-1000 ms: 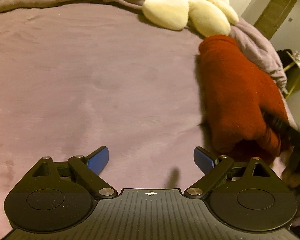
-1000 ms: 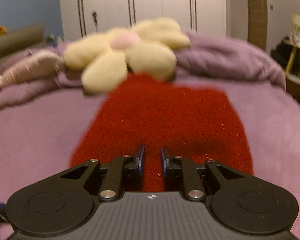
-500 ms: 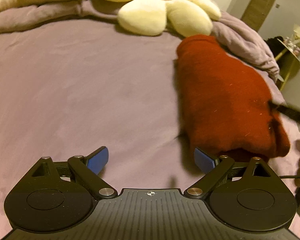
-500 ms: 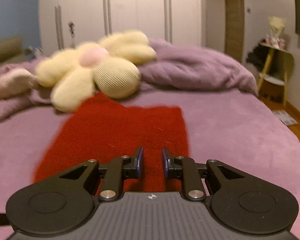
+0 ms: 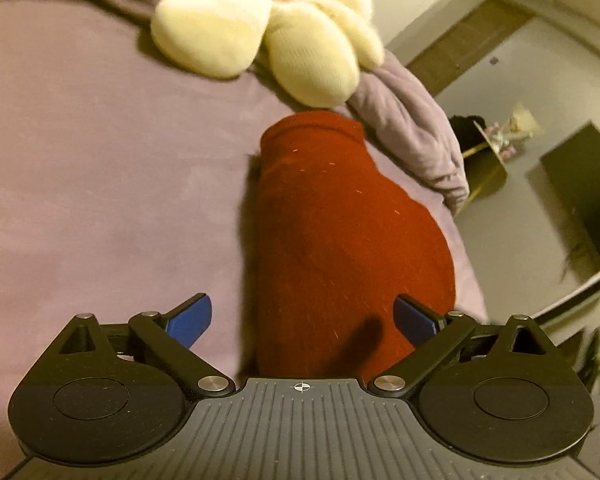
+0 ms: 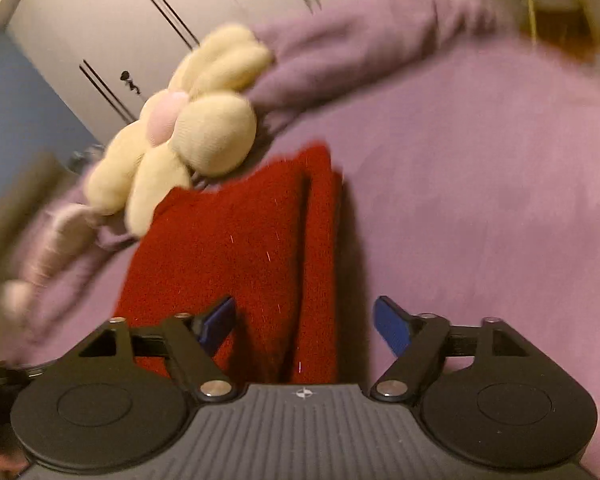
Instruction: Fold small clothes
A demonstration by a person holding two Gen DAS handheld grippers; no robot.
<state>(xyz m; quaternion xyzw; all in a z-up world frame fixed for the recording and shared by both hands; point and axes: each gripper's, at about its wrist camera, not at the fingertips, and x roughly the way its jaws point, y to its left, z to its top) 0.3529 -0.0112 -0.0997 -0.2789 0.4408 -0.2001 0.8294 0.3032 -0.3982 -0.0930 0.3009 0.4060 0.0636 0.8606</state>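
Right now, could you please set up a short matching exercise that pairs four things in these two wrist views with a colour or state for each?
Things:
1. garment
2. flower-shaped plush
3. bed cover
4. right gripper

Colour or state:
a. pale yellow with a pink centre
b. open, holding nothing
c. dark red, folded in layers
d. purple, spread under everything

Pairs: 1-c; 2-a; 3-d; 4-b. The left gripper is open too, with the garment below its spread fingers.
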